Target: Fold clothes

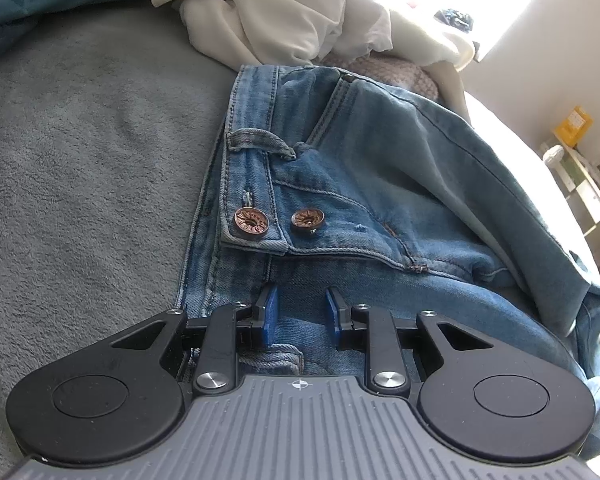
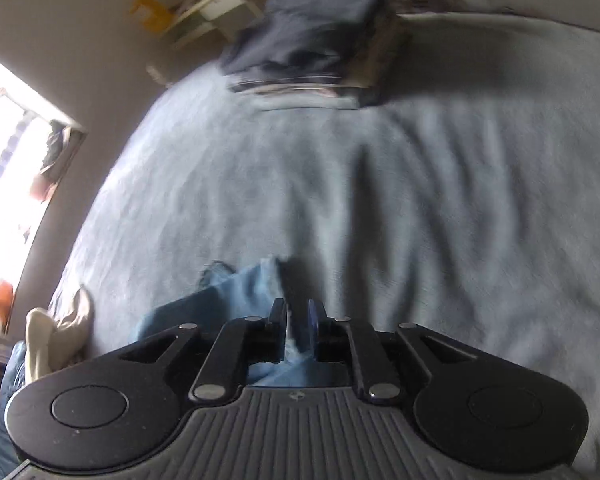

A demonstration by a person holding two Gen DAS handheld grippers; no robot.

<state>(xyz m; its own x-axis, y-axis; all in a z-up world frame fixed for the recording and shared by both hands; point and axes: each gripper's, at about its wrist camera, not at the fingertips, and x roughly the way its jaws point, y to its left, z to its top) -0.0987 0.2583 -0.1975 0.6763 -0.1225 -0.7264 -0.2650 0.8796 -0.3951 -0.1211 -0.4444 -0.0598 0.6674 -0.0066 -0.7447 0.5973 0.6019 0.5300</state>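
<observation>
A pair of blue jeans (image 1: pixel 380 168) lies on the grey blanket (image 1: pixel 80 160), waistband to the left, with two copper buttons (image 1: pixel 252 222) showing. My left gripper (image 1: pixel 302 304) hovers over the jeans just below the buttons, its blue-padded fingers (image 1: pixel 270 308) apart with nothing between them. In the blurred right wrist view, my right gripper (image 2: pixel 298 320) is nearly closed on a light blue leg end of the jeans (image 2: pixel 244 288), which passes between the fingers and hangs out to the left above the blanket (image 2: pixel 420 200).
A heap of white clothes (image 1: pixel 292 20) lies beyond the jeans. A stack of folded dark clothes (image 2: pixel 308 48) sits at the far side of the bed. A shelf with a yellow box (image 1: pixel 572 124) stands by the wall. A bright window (image 2: pixel 8 152) is on the left.
</observation>
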